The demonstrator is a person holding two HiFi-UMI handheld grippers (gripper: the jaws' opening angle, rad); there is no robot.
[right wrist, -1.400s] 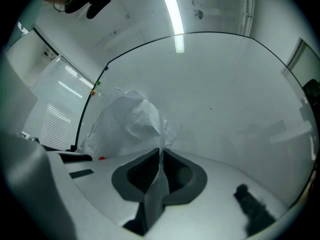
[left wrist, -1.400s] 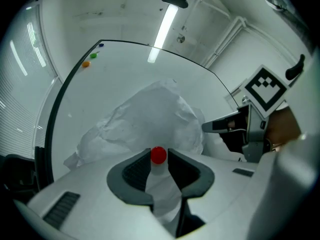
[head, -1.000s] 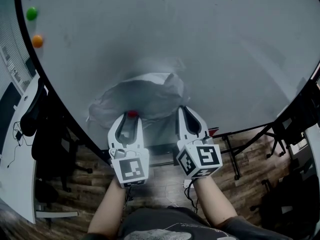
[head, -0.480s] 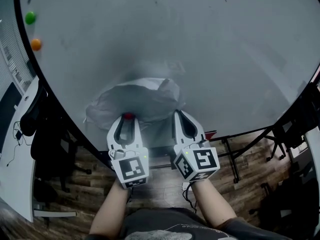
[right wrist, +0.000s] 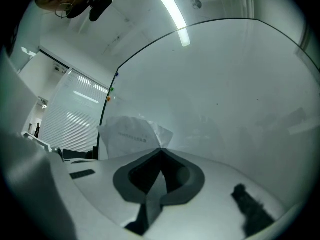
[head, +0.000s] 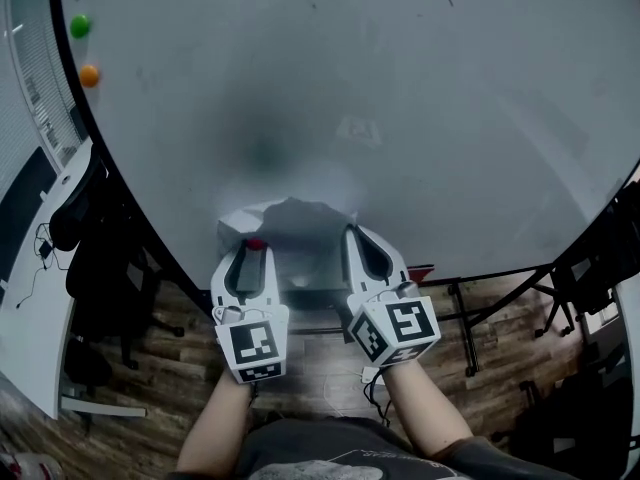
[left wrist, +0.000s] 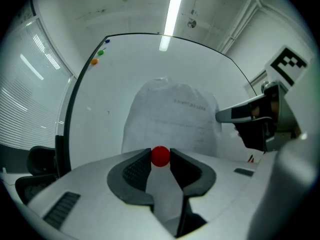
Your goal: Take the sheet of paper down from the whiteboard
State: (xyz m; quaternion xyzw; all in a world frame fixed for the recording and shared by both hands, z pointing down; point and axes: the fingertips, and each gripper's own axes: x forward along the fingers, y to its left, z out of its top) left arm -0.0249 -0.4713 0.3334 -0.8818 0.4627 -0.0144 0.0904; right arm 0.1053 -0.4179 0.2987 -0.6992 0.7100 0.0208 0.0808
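- My left gripper (head: 251, 252) is clamped on a small red magnet (left wrist: 160, 155). The ball is pinched right at the jaw tips, low in front of the whiteboard (head: 420, 98).
- My right gripper (head: 356, 240) is just beside it with its jaws drawn together. Their tips meet on the creased right edge of the sheet of paper (right wrist: 131, 132).
- In the head view the sheet of paper sits crumpled and bowed between the two grippers, in front of the lower part of the board. Whether any part of it touches the board, I cannot tell.
- Faint lines of print cross the sheet in the left gripper view, too small to read.
- A green magnet (head: 80, 26) sits above an orange magnet (head: 90, 74) near the board's upper left edge, well apart from the paper.
- A black office chair (head: 75, 218) stands to the left of the board beside a white desk (head: 35, 298).
- The black legs of the board stand (head: 465, 313) rest on a wooden floor (head: 500, 378).
- A strip light (left wrist: 170, 16) glows on the ceiling above the board in the left gripper view.
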